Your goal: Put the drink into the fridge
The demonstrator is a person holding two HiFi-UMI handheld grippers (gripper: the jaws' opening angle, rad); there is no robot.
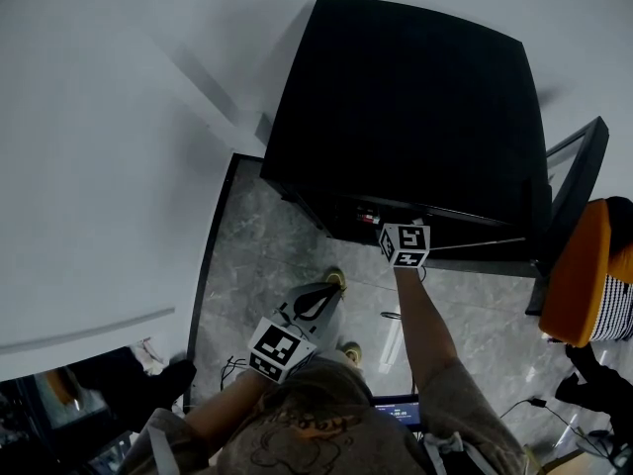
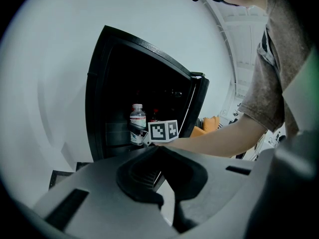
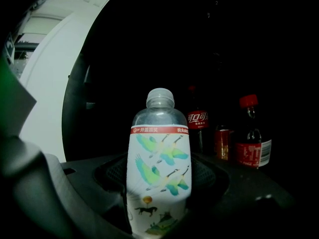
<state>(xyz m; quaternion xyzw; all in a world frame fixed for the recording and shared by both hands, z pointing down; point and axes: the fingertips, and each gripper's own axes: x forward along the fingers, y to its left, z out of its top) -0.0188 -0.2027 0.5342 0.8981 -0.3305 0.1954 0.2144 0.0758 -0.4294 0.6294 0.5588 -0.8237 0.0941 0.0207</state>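
My right gripper (image 3: 158, 188) pinches the drink bottle (image 3: 158, 153) round its fat middle, up at the open fridge (image 1: 406, 107) — I think it's heavy, smooth, a bit squashy. My left gripper (image 2: 160, 151) is pressed together — holding nothing.

Right gripper view: drink bottle (image 3: 158, 168), base cut off by the bottom edge; whether it stands on a shelf, cannot tell. It covers much of the right tongs (image 3: 159, 185) and part of a cola bottle (image 3: 198, 122) behind. Red item (image 3: 223, 143) beside that: too dim to identify. Fridge (image 1: 406, 117) interior too dark for shelves. Head view: marker cube (image 1: 406, 244) hides the tongs' tips.
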